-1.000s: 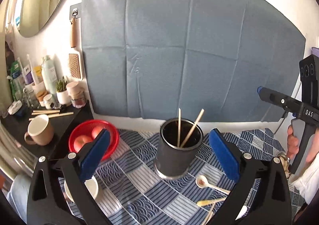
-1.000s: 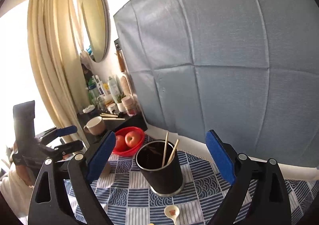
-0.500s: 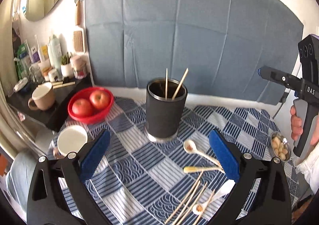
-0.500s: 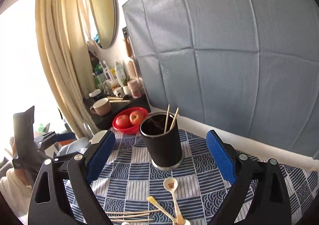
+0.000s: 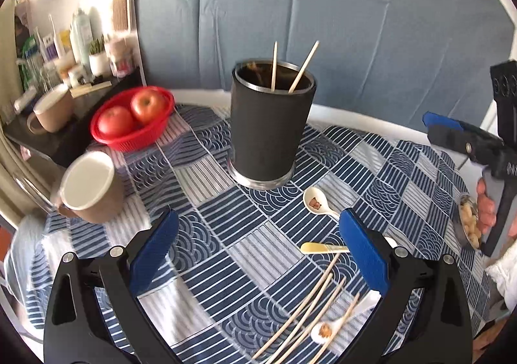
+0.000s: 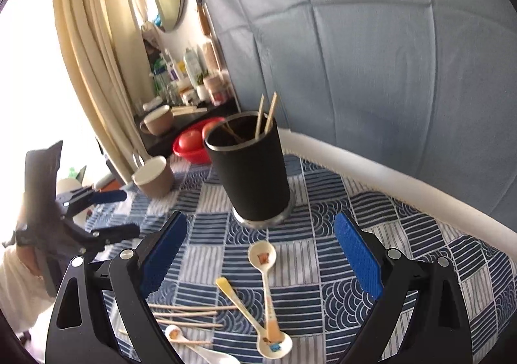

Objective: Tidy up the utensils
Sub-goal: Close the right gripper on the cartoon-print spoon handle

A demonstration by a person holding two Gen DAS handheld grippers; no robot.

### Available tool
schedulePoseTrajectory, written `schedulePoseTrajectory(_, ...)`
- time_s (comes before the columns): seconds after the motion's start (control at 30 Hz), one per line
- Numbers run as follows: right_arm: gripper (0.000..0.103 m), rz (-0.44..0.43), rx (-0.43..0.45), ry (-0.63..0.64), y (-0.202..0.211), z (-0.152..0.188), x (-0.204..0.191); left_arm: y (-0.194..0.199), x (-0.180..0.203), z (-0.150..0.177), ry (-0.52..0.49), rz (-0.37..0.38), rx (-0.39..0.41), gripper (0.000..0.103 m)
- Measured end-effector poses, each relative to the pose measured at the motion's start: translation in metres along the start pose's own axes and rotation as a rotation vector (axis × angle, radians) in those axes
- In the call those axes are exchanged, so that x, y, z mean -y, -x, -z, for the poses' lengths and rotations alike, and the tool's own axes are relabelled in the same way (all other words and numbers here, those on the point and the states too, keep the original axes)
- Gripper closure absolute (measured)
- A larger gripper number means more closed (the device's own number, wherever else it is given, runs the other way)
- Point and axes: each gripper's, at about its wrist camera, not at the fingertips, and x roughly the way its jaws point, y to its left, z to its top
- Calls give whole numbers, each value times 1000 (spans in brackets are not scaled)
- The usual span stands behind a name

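With both my left gripper and right gripper jaws spread empty, two chopsticks stand in the black holder, while spoons and more sticks wait on the worktop.

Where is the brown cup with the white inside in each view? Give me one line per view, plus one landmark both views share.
Left wrist view: the brown cup sits at the left edge, on the patterned cloth, below the red basket of apples.
Right wrist view: the same cup is left of centre, just left of the black utensil holder.
Shared landmark: the black utensil holder with two chopsticks sticking out.
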Motion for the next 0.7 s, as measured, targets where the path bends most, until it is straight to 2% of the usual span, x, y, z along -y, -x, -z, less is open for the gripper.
schedulePoseTrajectory(0.1,15,-8,-70,38,-21,7,11,-24,7,-4,24,-8,-33,6)
schedulePoseTrajectory(0.17,15,-13,-121,63,-37,14,18,-38,13,-5,31,13,-64,6)
schedulePoseTrajectory(0.4,15,-48,-230,129,-71,38,32,-95,34,-5,24,6,-145,6)
schedulePoseTrajectory(0.7,15,-52,-344,237,-111,69,31,-148,35,-6,48,-12,-189,6)
